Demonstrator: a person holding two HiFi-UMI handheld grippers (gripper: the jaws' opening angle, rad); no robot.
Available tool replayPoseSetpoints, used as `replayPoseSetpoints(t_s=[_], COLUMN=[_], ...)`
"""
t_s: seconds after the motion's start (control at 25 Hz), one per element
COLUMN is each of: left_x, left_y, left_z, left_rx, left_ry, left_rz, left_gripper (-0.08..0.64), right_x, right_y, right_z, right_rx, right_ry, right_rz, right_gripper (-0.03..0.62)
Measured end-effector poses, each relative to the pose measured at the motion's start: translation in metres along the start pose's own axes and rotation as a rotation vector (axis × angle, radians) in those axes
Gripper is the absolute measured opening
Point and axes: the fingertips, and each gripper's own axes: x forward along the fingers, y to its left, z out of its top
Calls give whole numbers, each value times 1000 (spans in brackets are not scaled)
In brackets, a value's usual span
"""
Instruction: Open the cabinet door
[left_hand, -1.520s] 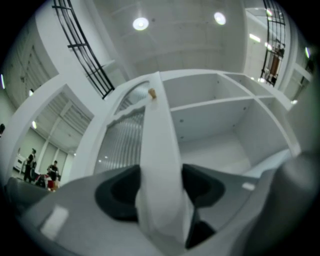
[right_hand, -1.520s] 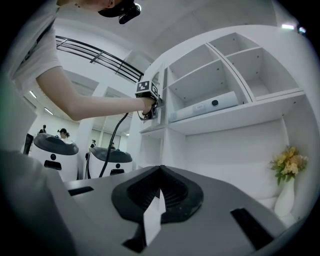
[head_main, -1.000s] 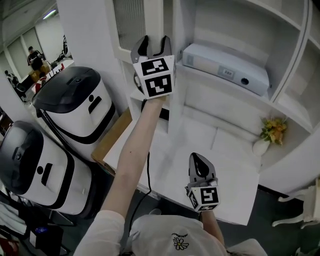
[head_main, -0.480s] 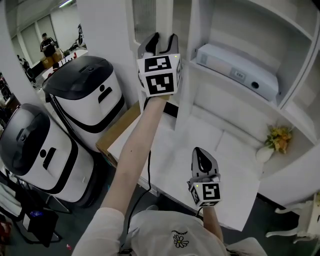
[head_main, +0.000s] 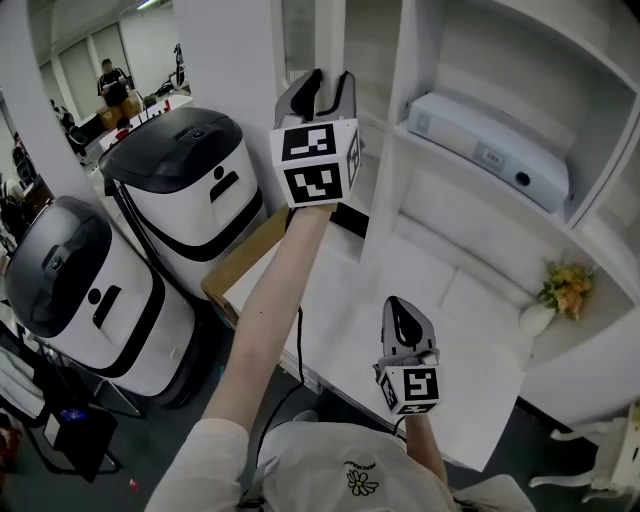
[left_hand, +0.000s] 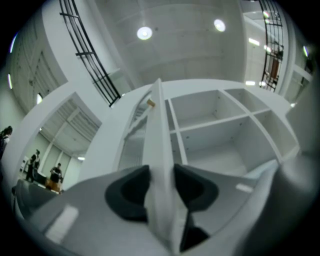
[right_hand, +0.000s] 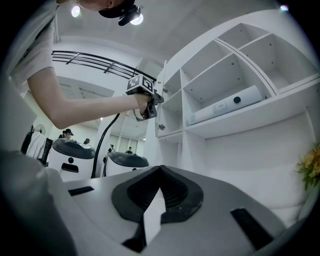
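Note:
The white cabinet door stands edge-on at the left of the shelf unit, a narrow white panel in the left gripper view. My left gripper is raised to it and its jaws have just been closing: both dark pads now press on the door's edge, left gripper shut on it. The right gripper view shows the same grip from afar, left gripper. My right gripper hangs low over the desk, shut with nothing in it.
A long white box device lies on the middle shelf. A small vase of yellow flowers stands at the desk's right. Two white and black machines stand left of the white desk. People stand far back.
My left gripper has drawn away from the shelves toward the left, with the door edge between its jaws, which now stand narrower. The right gripper has hardly moved.

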Motion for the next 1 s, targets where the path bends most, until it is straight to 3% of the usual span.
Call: replayPoseSetpoints(t_s=[0.36,0.76,1.0], left_x=[-19,-33,-50], left_y=[20,37,62], left_z=[9,16,23], left_rx=[-48,0,110], left_ry=[-34,-40,-28], left_rz=[29,72,124], left_gripper=[141,120,97], right_x=[7,11,16], right_y=[8,16,34], right_z=[-1,-3,-5], right_rx=[15,34,42], right_ry=[-4,-11,-11], right_rz=[34,70,124], right_gripper=[0,0,0])
